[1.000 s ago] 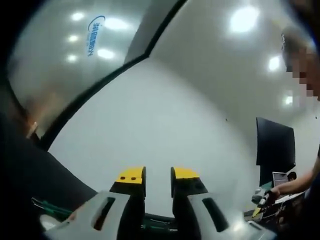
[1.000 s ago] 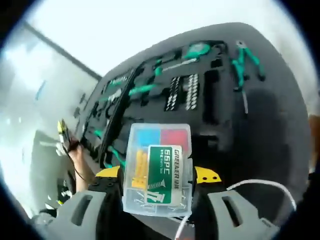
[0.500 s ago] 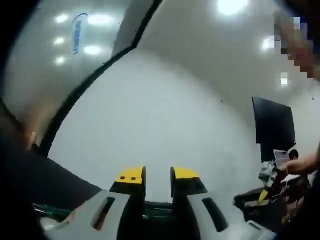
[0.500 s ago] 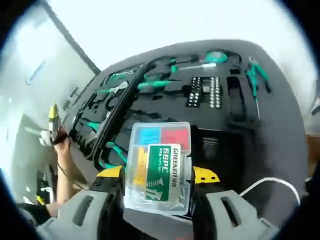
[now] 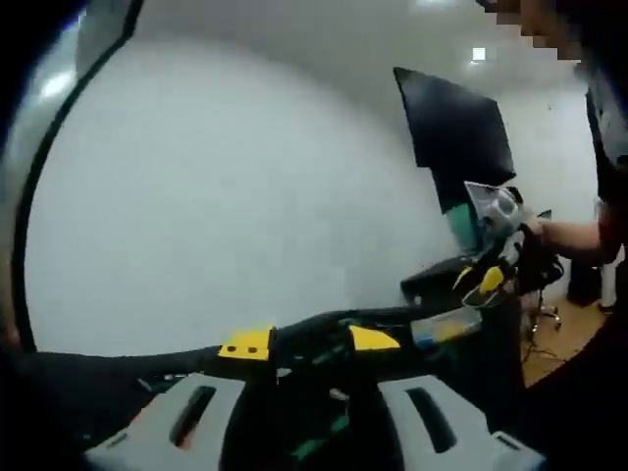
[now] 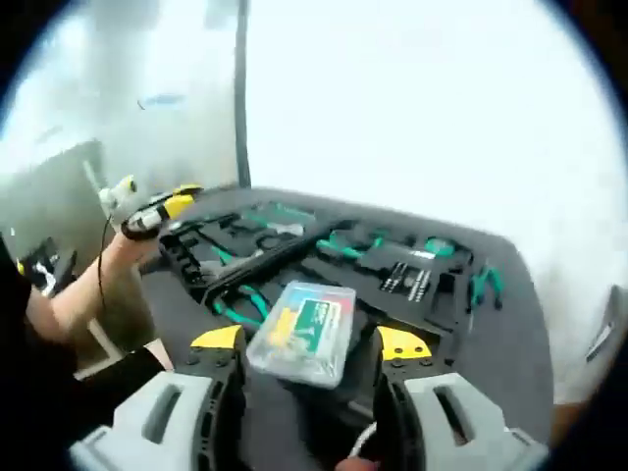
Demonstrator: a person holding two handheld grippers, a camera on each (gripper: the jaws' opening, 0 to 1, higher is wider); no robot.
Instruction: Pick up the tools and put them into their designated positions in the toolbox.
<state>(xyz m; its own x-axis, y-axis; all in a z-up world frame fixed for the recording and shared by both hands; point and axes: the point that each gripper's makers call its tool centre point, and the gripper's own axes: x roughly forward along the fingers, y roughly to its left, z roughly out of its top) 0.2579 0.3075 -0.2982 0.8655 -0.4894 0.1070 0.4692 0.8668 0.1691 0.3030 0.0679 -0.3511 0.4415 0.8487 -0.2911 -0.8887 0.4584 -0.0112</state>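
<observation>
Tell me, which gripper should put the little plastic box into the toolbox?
The right gripper. The plastic box sits between its jaws and the open toolbox lies just ahead. The left gripper looks empty, off by the toolbox's edge.

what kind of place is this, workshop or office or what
Probably an indoor lab or office set up for recording, not a working workshop: plain white walls, a dark monitor, and an open toolbox on a dark table, with the right gripper around a clear parts box.
</observation>
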